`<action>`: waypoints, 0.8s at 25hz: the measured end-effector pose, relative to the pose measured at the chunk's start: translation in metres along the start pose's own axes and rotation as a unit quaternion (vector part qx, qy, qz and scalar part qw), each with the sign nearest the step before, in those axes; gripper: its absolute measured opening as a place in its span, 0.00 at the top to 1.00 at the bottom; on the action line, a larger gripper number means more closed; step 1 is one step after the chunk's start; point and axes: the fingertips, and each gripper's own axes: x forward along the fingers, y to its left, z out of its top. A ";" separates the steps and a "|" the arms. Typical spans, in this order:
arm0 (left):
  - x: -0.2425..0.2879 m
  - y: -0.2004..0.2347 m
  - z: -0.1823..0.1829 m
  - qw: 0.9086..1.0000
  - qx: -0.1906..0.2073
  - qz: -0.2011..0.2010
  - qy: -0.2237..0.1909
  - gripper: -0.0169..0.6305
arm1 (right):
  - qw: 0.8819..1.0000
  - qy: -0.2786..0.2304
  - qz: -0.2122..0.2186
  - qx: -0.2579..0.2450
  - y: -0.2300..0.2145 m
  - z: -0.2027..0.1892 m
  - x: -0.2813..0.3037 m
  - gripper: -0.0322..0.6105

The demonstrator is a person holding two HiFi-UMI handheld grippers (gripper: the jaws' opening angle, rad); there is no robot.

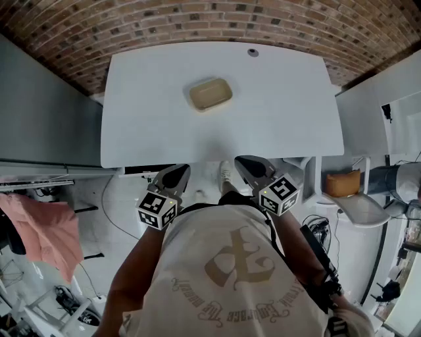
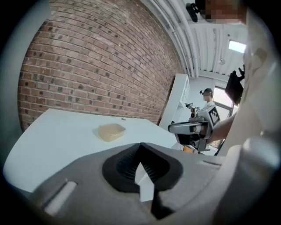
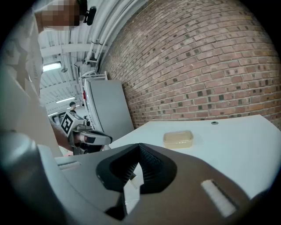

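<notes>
A shallow tan container sits alone on the white table, toward its far middle. It also shows as the container in the left gripper view and the container in the right gripper view. My left gripper hangs off the table's near edge, close to my body, jaws shut and empty. My right gripper is beside it, also shut on nothing. Each gripper view sees its own closed tips, left gripper and right gripper, and the other gripper across from it.
A brick wall runs behind the table. A grey panel stands at the left with a pink cloth below it. White furniture and an orange item are at the right. A small round grommet marks the table's far edge.
</notes>
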 end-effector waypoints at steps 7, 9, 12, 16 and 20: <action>-0.021 -0.024 -0.015 1.000 0.008 -0.024 0.005 0.97 | 1.000 -0.009 -0.018 -0.001 0.027 -0.007 -0.017 0.94; -0.023 -0.030 -0.018 0.999 0.010 -0.030 0.005 0.97 | 1.000 -0.018 -0.024 0.001 0.030 -0.008 -0.021 0.94; -0.028 -0.034 -0.022 0.999 0.009 -0.035 0.007 0.97 | 0.999 -0.020 -0.030 0.000 0.036 -0.010 -0.023 0.94; -0.032 -0.034 -0.025 0.999 -0.001 -0.036 0.007 0.97 | 0.999 -0.007 -0.031 -0.013 0.040 -0.010 -0.022 0.94; -0.032 -0.031 -0.022 1.000 -0.002 -0.031 -0.001 0.97 | 0.999 -0.006 -0.026 -0.023 0.040 -0.004 -0.017 0.94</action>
